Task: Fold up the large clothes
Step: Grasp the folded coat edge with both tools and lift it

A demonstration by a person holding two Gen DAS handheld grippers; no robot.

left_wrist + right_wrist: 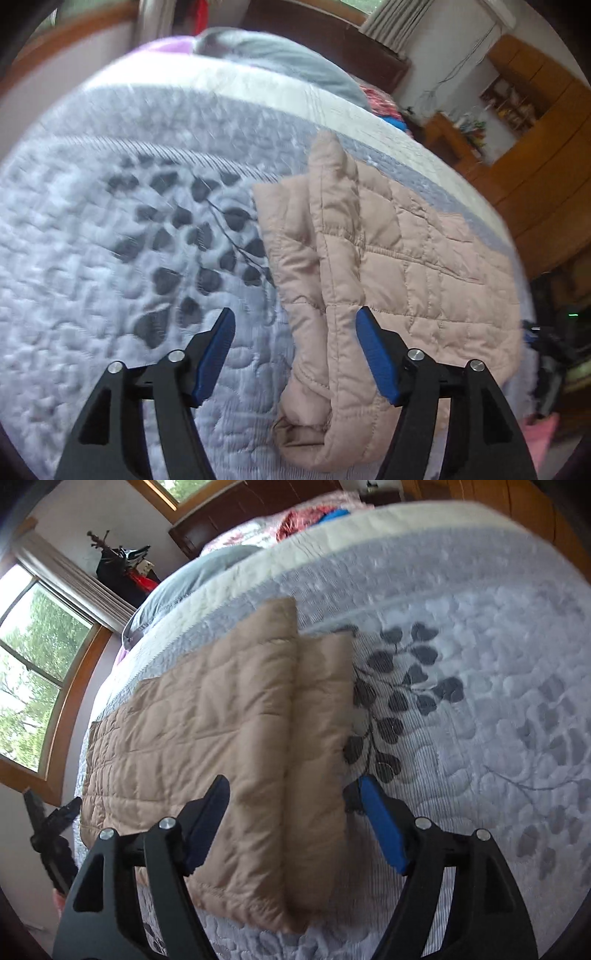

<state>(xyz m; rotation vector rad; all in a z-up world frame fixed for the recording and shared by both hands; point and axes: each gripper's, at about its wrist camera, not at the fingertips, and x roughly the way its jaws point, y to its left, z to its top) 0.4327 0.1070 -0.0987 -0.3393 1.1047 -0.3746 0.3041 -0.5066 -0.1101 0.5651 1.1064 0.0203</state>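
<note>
Puffy quilted jacket [388, 266] on bed [110, 258]: soft, light, prob slippery; grab folded edge. Left tool [295, 350] & right tool [291, 823] both apart, holding nothing.

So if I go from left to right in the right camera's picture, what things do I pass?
Window → tan quilted jacket → dark leaf pattern on the bedspread.
</note>
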